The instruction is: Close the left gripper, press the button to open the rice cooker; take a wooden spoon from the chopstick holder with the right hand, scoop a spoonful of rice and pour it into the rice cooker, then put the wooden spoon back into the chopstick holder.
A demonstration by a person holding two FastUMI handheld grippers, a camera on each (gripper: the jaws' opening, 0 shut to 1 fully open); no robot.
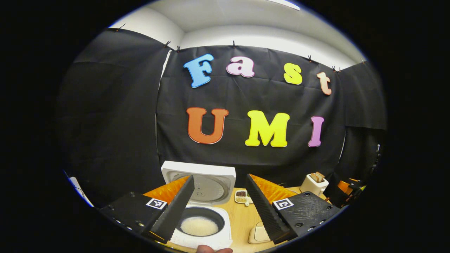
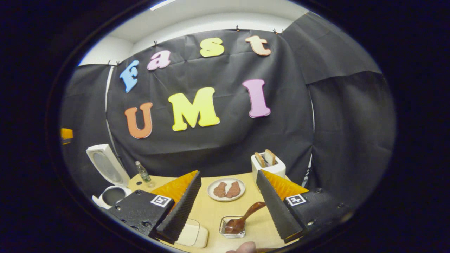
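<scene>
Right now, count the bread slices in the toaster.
2: both slices stand side by side in the toaster's slots, left slice and right slice. None elsewhere that I can see.

left claw (image 1: 219,207): black mounts; square tags; screws | right claw (image 2: 225,211): ridged wedge fingers; same tags

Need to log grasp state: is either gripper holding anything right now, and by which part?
Nothing is held. Both the left gripper and right gripper have their fingers spread; the wooden spoon sits in its holder.
</scene>
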